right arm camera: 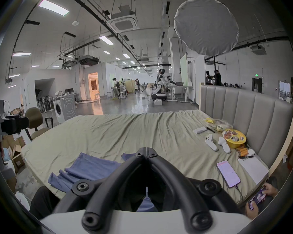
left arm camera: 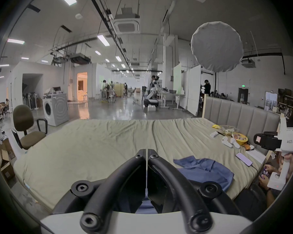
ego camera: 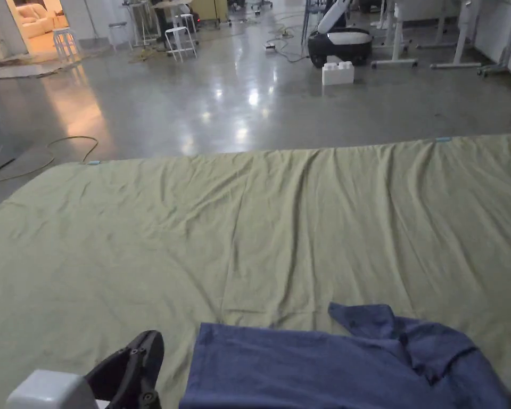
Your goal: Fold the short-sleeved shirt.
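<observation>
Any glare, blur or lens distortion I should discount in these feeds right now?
Head view: ceiling lights glare off the polished floor, shirt sharp. Left gripper view: strong fisheye curving the bed, dark corners. Right gripper view: same fisheye, left tool at the edge slightly blurred.

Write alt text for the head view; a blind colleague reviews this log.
A crumpled blue shirt lies at the near edge of a bed covered by a wrinkled green sheet. The left gripper sits beside its left side; shiny floor beyond.
</observation>
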